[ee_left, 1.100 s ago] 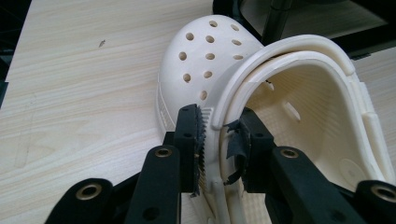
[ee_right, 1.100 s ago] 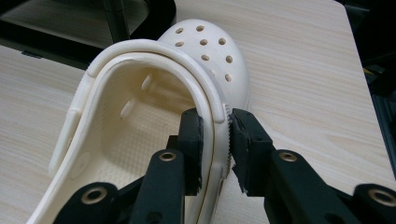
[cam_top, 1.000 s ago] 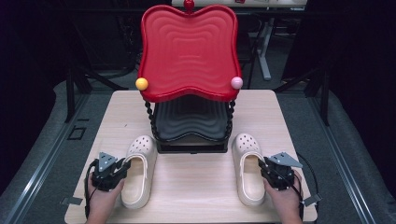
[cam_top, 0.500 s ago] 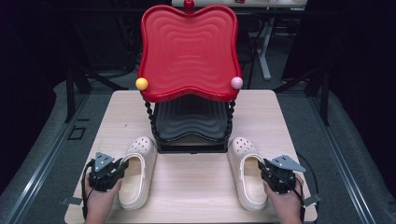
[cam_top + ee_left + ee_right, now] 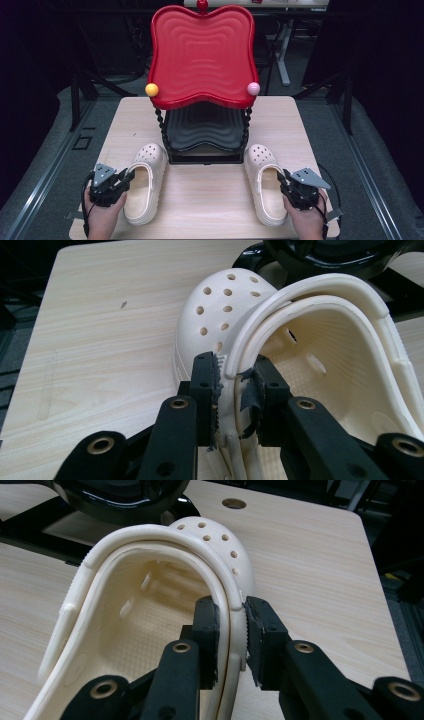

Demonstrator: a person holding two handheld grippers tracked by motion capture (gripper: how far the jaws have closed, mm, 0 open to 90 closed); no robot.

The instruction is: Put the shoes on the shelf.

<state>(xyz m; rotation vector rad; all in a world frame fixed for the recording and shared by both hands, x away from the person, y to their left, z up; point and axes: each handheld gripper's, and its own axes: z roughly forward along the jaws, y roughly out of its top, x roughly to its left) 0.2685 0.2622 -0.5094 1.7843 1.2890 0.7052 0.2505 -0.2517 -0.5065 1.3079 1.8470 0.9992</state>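
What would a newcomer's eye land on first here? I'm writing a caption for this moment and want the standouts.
First the big glossy red tray, topping a two-tier stand at the table's far middle, with a black tray beneath it. Next, two cream clogs flanking the stand: the left clog and the right clog. The left gripper is clamped on the left clog's side wall, and the right gripper on the right clog's.
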